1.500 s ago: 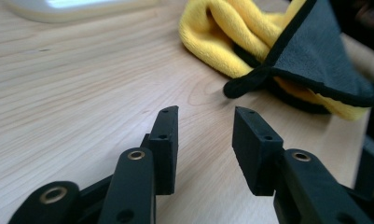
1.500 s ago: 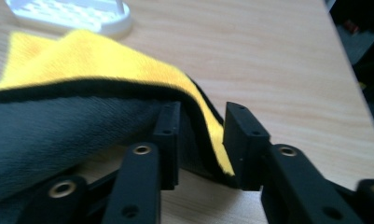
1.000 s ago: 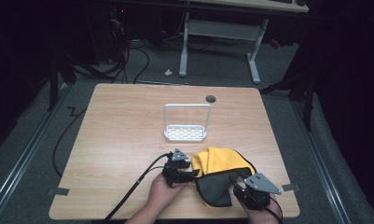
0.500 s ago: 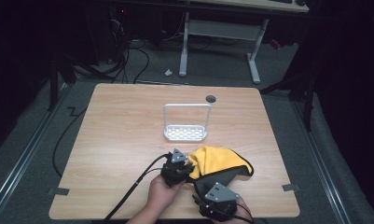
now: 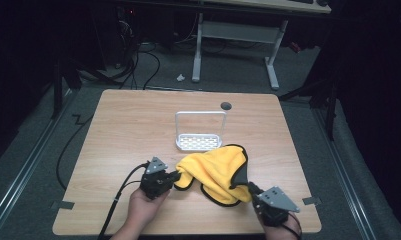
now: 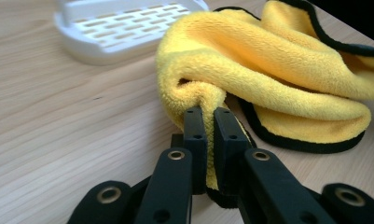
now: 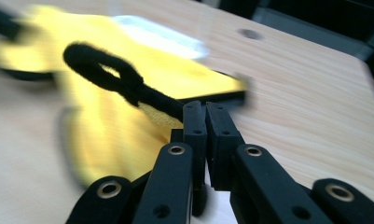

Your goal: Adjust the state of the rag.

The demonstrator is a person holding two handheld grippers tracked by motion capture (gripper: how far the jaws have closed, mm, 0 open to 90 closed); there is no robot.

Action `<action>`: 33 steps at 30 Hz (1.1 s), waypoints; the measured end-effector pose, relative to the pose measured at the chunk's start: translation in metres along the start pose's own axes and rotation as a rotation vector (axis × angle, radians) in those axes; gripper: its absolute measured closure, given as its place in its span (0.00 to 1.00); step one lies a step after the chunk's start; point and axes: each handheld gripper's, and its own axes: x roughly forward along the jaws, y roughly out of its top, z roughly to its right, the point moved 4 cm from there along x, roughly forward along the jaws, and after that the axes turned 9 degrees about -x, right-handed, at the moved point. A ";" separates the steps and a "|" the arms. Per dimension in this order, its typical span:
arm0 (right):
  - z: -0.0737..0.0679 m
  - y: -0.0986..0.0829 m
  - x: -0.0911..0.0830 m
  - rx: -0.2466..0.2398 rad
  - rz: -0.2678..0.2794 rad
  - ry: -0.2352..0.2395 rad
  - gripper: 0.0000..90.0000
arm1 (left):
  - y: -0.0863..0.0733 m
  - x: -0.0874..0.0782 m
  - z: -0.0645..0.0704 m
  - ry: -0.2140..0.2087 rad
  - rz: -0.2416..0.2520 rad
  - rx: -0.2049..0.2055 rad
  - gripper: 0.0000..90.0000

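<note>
Yellow cloth [image 5: 215, 170] lies bunched on the wooden table [image 5: 128, 130], just in front of the white rack [image 5: 199, 131]; its far edge touches the rack's perforated base. Black trim runs round the cloth's border.

My left gripper [image 5: 172, 179] sits at the cloth's left end, nearer me than the rack. In the left gripper view my jaws are nearly together, a fold of yellow pile [image 6: 208, 100] pinched between them; a thin strip of cloth shows in the slit between my fingers [image 6: 194, 135]. The rack's slotted tray [image 6: 124, 28] lies beyond the fold, to the upper left of that view.

My right gripper [image 5: 250, 189] is at the cloth's near right corner, on the other side of the rack from my left and closer to the table's front edge. In the right gripper view my jaws are pressed together on the black trimmed edge [image 7: 128, 86], which loops up and away from the tips. Cloth behind it is blurred.

A round hole [image 5: 226, 106] in the tabletop sits just behind the rack's right post.
</note>
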 end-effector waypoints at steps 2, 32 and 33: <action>0.019 -0.007 -0.002 0.057 -0.007 -0.036 0.98 | 0.002 -0.015 -0.008 0.010 0.012 -0.007 0.94; 0.076 -0.060 0.013 0.226 -0.191 -0.207 0.84 | -0.039 0.038 0.072 -0.125 -0.096 0.046 0.74; 0.075 -0.060 0.013 0.219 -0.188 -0.202 0.84 | -0.039 0.045 0.079 -0.134 -0.108 0.057 0.75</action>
